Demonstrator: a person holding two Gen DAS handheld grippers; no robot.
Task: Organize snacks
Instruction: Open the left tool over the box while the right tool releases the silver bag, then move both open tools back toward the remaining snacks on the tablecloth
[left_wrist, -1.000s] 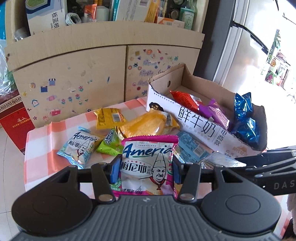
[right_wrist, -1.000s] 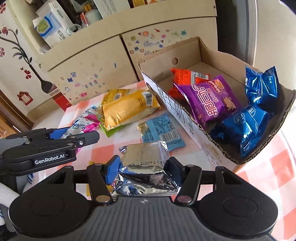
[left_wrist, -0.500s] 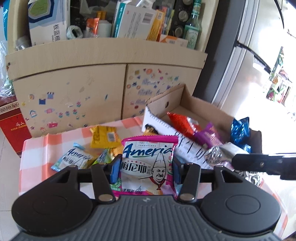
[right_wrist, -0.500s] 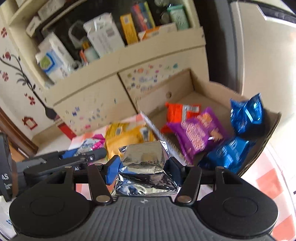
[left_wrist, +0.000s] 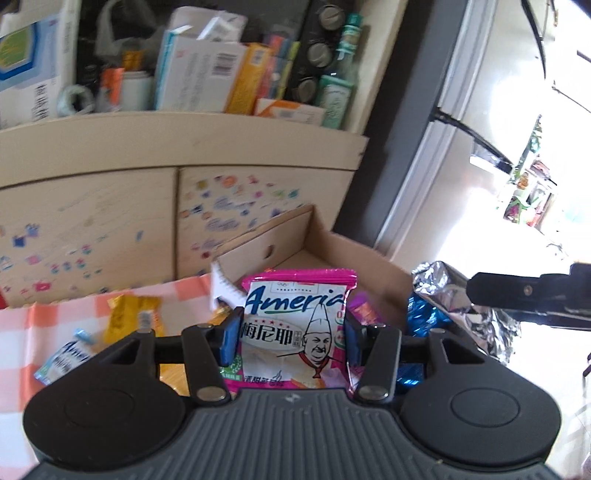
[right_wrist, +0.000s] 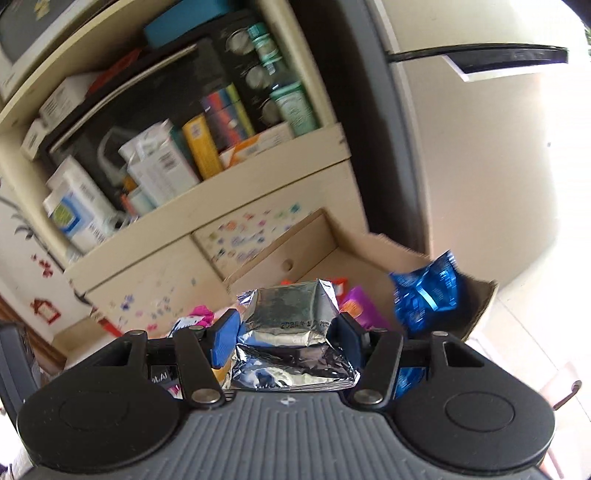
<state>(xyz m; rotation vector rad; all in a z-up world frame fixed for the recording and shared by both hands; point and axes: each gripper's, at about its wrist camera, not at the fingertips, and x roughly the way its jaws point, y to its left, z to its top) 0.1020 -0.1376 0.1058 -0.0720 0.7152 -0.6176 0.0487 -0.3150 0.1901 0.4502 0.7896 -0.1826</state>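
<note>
The left gripper (left_wrist: 291, 338) is closed on a pink-and-white snack packet (left_wrist: 295, 328) printed with a chef's face; its blue pads (left_wrist: 229, 338) press the packet's two side edges, and the packet stands upright between them, its pink top seal rising above the fingertips and its lower part running back toward the gripper body; the jaws stand only partly apart, as wide as the packet. Behind and below it lies the open cardboard box (left_wrist: 354, 251) on the pink-checked tablecloth (left_wrist: 22, 332), with a purple packet (left_wrist: 364, 310) just visible inside the box — and a yellow packet (left_wrist: 129, 317) and a small blue-and-white packet (left_wrist: 62, 360) loose on the cloth to the left. The right gripper (right_wrist: 288, 338) is likewise clamped on a crumpled silver foil packet (right_wrist: 291, 332); the foil bulges up and forward between the blue pads (right_wrist: 223, 341), held by its sides, with a printed date facing the camera. In the left wrist view that same foil packet (left_wrist: 439, 288) shows at the right, level with the box's far side. Beyond it in the right wrist view the box (right_wrist: 484, 295) holds a shiny blue packet (right_wrist: 424, 291) against its right wall; behind everything stands a cream cabinet (right_wrist: 258, 192) — stickers on its doors, boxes and bottles on its shelf.
</note>
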